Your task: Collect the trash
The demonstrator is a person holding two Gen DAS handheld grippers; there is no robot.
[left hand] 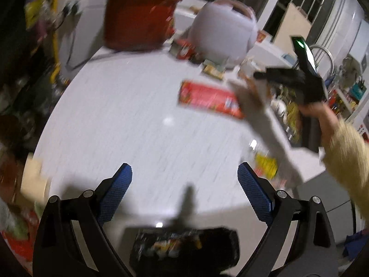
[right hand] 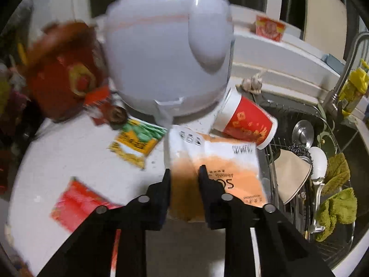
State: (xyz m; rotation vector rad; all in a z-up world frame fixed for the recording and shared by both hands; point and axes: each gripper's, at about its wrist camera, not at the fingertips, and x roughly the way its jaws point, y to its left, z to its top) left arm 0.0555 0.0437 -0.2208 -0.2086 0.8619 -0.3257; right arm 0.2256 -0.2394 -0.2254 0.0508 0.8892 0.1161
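My right gripper (right hand: 184, 173) is shut on an orange-and-white wrapper (right hand: 219, 159) and holds it above the white counter (right hand: 69, 157); from the left wrist view the wrapper (left hand: 260, 117) hangs from that gripper (left hand: 260, 75). My left gripper (left hand: 184, 177) is open and empty over the counter (left hand: 126, 115). A red packet (left hand: 207, 99) lies flat mid-counter, also in the right wrist view (right hand: 78, 203). A yellow-green packet (right hand: 136, 143) and a tipped red paper cup (right hand: 246, 120) lie near the cooker. A black bin (left hand: 184, 247) with wrappers sits below the left gripper.
A white rice cooker (right hand: 166, 60) and a red-brown pot (left hand: 138, 16) stand at the back of the counter. A sink (right hand: 322, 161) with a dish rack, ladle, scrubber and green cloths is at the right. A yellow packet (left hand: 267, 164) lies at the counter's right edge.
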